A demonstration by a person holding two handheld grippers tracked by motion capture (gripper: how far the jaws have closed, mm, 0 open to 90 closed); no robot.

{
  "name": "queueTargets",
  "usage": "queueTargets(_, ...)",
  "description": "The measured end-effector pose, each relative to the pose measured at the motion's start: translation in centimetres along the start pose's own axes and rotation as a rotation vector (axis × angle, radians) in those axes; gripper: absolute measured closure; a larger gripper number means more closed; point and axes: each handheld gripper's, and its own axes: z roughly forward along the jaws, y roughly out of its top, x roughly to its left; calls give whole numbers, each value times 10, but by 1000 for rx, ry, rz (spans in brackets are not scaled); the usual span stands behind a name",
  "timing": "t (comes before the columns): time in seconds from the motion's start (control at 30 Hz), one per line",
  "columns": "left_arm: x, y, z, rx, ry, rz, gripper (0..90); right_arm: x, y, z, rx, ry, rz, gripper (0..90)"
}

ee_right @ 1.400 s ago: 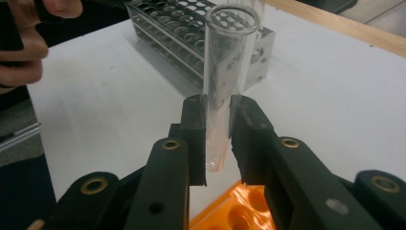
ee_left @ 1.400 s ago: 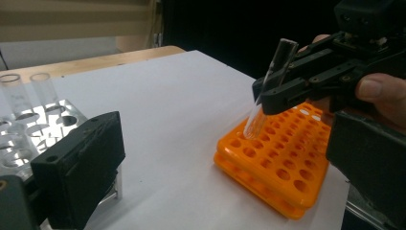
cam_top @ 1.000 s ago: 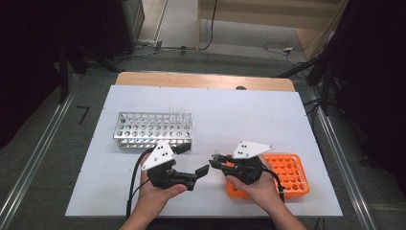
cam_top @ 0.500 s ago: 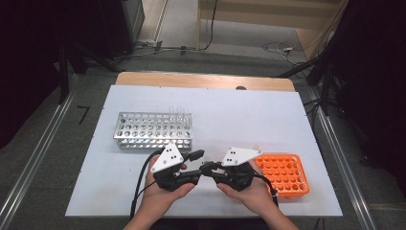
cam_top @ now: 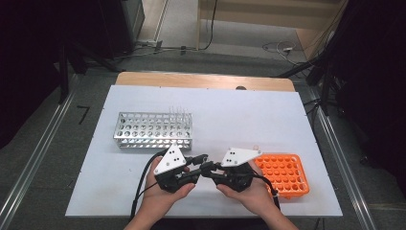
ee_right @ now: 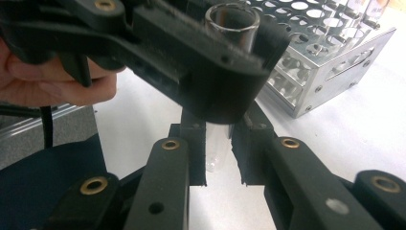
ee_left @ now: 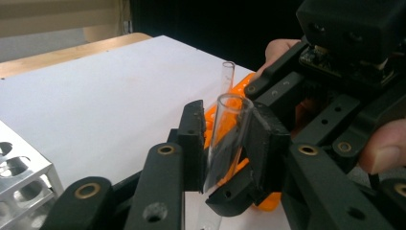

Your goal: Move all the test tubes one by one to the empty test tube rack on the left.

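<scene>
A clear glass test tube point(ee_left: 226, 139) stands upright between both grippers at the table's front middle. My left gripper point(ee_left: 227, 148) has just been closing its jaws, and the pads now press on the tube's upper part. My right gripper point(ee_right: 220, 153) is shut on the tube's rounded lower end point(ee_right: 218, 151), while the left gripper's black jaws cross above it around the tube's open mouth point(ee_right: 232, 19). In the high view the left gripper point(cam_top: 198, 165) and the right gripper point(cam_top: 207, 168) meet tip to tip, each held in a hand.
A metal tube rack point(cam_top: 153, 130) holding a few clear tubes at its far right end stands behind the left hand. An orange rack point(cam_top: 282, 172) lies right of the right hand, with one tube point(ee_left: 227, 72) standing in it. White table top point(cam_top: 239, 115) stretches behind.
The left gripper came right to meet the right gripper, and its wide jaws closed around the tube. The right gripper shifted slightly left, still gripping the tube.
</scene>
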Motion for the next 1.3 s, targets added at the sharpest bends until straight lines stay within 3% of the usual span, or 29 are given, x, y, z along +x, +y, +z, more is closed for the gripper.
queueTargets(0.67,-1,1,-3,-29,24,17,756,0,0,-1,-12,-1,-2,724)
queueTargets(0.93,7,2,-7,-41,34,-4,756,-2,-2,-15,-56,7,-3,441)
queueTargets(1.1,19,7,-14,-53,64,-17,756,-9,-8,-29,-85,-10,8,270)
queueTargets(1.3,36,12,-23,-63,101,-42,756,-21,-20,-42,-102,-27,34,126)
